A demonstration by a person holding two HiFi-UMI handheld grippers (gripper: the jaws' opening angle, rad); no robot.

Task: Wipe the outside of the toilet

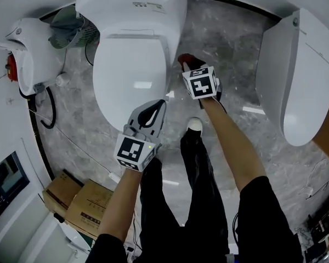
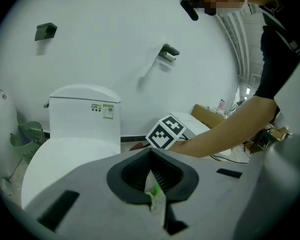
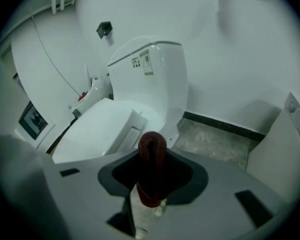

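Toilet point(image 1: 132, 64) of glossy white ceramic stands on the grey marbled floor point(image 1: 230, 53) with its back to the white wall. Its lid is down, smooth and oval, and catches a bright patch of light. The tank point(image 1: 137, 4) behind it is rounded, with a small printed label near its top front edge. No marks or stains can be made out on the outside surfaces.

The left tongs point(image 1: 152, 113) hang over the front right edge of the lid. Their jaws are pressed together, with no task item between them. The right tongs point(image 1: 187, 64) are lower, in the gap beside the toilet's right flank, level with the join between bowl and tank. Their jaws are clamped on a rolled dark red cloth point(image 3: 152, 166), which sticks out past the tips toward the side of the toilet. Whether the cloth touches the ceramic cannot be told.

The person stands in front of the toilet in black trousers, with one white shoe point(image 1: 194, 125) near the bowl's front right. Another white fixture point(image 1: 296, 75) stands well apart to the right across bare floor. Cardboard boxes point(image 1: 82, 199) lie on the floor to the front left, and a green basket point(image 1: 71, 29) sits beside the tank on the left.
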